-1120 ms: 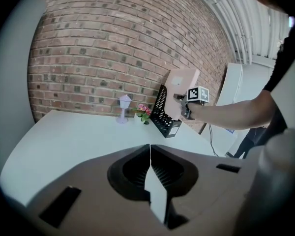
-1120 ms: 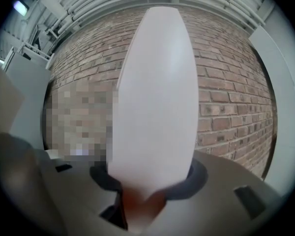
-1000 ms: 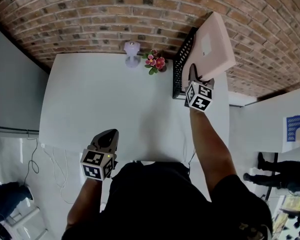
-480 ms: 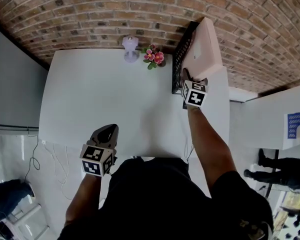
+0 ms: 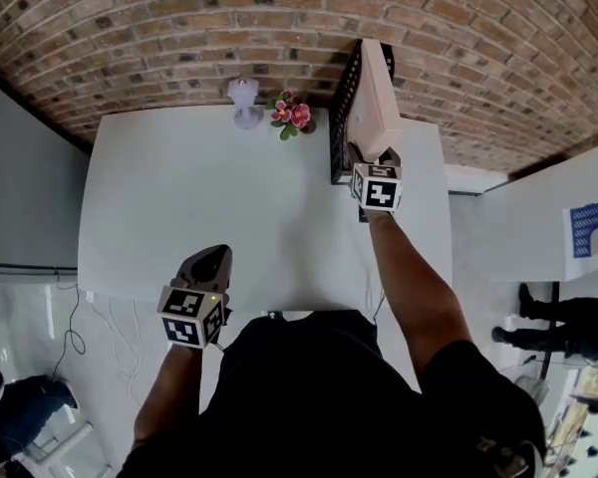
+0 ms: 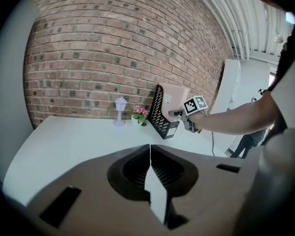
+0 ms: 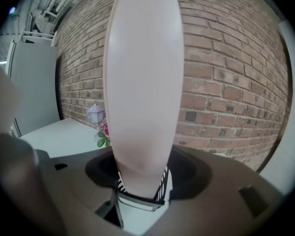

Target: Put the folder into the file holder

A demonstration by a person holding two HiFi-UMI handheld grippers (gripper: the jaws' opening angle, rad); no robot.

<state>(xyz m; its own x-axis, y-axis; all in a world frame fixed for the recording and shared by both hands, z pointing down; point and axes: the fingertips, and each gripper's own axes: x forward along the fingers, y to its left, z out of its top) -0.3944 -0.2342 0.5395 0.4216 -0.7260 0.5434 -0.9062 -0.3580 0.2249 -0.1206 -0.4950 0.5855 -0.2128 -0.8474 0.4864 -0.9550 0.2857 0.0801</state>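
The pink folder stands in the black file holder at the bench's far right. The right tongs have just been opening and sit released around its near edge. The left tongs are clenched and empty.

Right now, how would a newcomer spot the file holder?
Find the white table against the brick wall. At its far right, beside the small pink flowers, stands the black mesh file holder. It alone is tall and dark, holding a pale pink folder.
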